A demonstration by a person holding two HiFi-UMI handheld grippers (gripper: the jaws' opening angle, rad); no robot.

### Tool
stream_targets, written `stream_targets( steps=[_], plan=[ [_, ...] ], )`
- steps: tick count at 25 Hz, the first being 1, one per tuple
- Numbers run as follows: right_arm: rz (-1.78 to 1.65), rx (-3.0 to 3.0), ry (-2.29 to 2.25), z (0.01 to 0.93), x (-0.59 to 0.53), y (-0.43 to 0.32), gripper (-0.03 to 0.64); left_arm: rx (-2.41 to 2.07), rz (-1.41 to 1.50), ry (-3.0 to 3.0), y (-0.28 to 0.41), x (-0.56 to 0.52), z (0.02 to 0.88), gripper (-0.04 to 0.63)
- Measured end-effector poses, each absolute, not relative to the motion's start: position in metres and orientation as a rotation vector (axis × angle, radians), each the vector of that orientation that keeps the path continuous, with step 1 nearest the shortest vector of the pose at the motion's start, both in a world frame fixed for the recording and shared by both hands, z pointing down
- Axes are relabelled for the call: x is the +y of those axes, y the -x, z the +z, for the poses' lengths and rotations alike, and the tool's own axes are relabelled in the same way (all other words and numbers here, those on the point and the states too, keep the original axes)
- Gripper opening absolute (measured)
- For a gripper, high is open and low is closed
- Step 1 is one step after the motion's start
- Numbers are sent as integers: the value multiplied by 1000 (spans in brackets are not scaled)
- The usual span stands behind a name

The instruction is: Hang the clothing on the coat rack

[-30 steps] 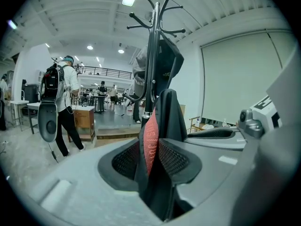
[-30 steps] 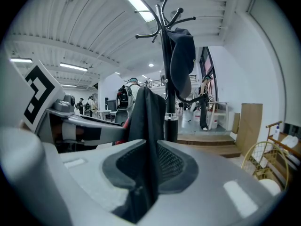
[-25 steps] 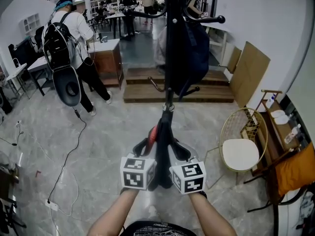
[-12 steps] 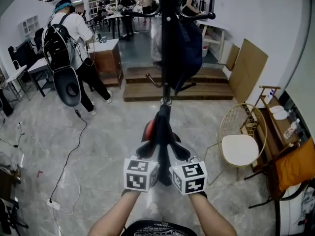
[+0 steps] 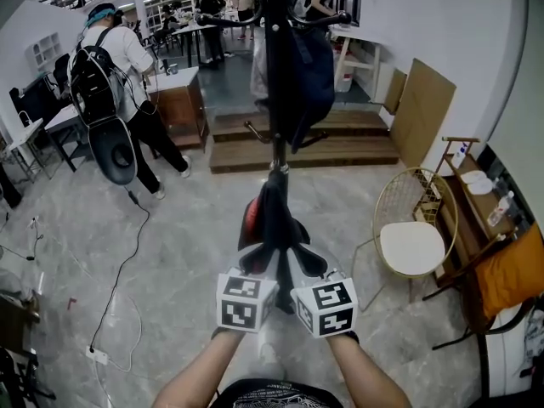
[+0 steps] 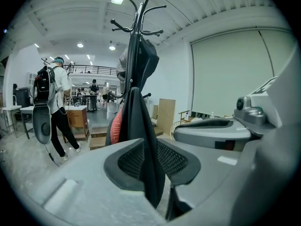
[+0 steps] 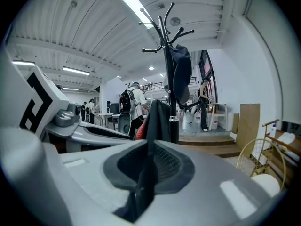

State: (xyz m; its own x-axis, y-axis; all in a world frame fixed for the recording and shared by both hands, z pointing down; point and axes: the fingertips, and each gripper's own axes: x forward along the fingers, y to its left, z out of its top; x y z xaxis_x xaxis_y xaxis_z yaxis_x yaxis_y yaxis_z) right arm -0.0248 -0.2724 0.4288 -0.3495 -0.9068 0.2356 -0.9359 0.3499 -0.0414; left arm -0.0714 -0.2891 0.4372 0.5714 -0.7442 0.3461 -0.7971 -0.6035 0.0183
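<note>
Head view, low centre: two grippers lift the one black garment (image 5: 272, 215) with its red lining, the left gripper (image 5: 255, 260) closing its jaws on the cloth pinched between them, the right gripper (image 5: 311, 263) clamped on the same piece. Further up the frame stands one coat rack (image 5: 276, 24) with one dark coat (image 5: 310, 75) already hanging. By my reckoning the held garment is raised but not yet hooked.

I see a grey marbled floor (image 5: 187, 228). Far ahead on it stands the coat rack (image 5: 275, 100), its foot hidden, before low wooden steps (image 5: 348, 149). A wire chair (image 5: 414, 245) stands at the right. A black cable (image 5: 126, 260) trails down the left to a power strip (image 5: 93, 355) near me.
</note>
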Motion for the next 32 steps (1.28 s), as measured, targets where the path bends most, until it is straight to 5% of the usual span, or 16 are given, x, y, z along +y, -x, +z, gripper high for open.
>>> stream_targets(
  steps=[16, 32],
  plan=[
    [212, -2476, -1639, 421, -240, 27, 6, -1294, 404, -2675, 62, -254, 421, 6],
    [197, -2465, -1670, 414, -229, 24, 5, -1275, 390, -2687, 62, -245, 418, 6]
  ],
)
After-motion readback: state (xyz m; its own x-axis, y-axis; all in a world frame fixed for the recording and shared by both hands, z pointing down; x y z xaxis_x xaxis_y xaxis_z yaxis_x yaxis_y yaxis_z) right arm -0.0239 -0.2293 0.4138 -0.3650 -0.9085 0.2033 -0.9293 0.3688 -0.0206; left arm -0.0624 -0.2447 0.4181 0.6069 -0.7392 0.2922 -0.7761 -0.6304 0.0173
